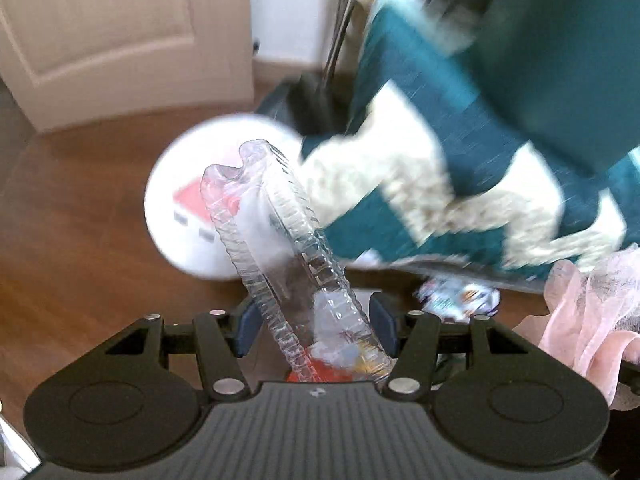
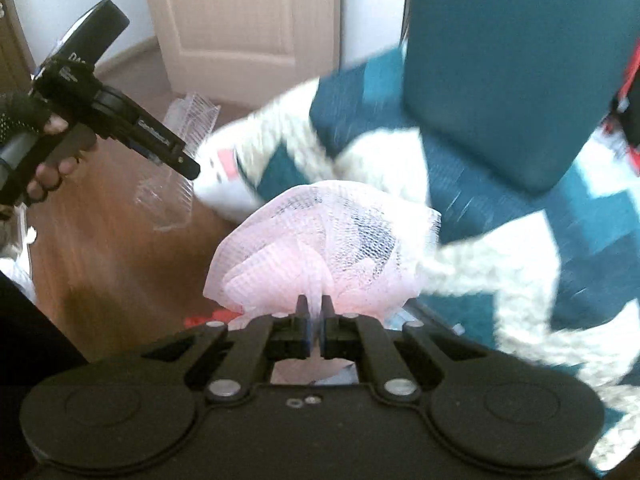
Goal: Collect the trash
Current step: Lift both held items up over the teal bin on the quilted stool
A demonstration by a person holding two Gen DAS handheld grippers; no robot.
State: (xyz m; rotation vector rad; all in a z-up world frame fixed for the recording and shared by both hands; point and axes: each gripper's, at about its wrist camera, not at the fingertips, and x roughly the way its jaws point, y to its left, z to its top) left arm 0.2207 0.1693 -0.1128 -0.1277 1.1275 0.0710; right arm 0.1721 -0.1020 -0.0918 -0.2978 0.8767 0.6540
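Observation:
My left gripper (image 1: 316, 324) is shut on a clear ribbed plastic clamshell container (image 1: 276, 216), which sticks up and away between the blue pads. The right wrist view shows the same gripper (image 2: 182, 162) in a gloved hand (image 2: 24, 120) at the left, with the container (image 2: 172, 196) hanging below it. My right gripper (image 2: 315, 304) is shut on a bunch of pink mesh netting (image 2: 320, 248), which fans out above the pads. That netting (image 1: 592, 320) also shows at the right edge of the left wrist view.
Below lies a brown wood floor (image 1: 80, 220) with a white round object bearing a red mark (image 1: 188, 208). A teal and white patterned blanket (image 1: 440, 168) and teal cushion (image 2: 520, 80) fill the right. A crumpled printed wrapper (image 1: 460, 300) lies by the blanket's edge. A cream door (image 1: 120, 40) stands behind.

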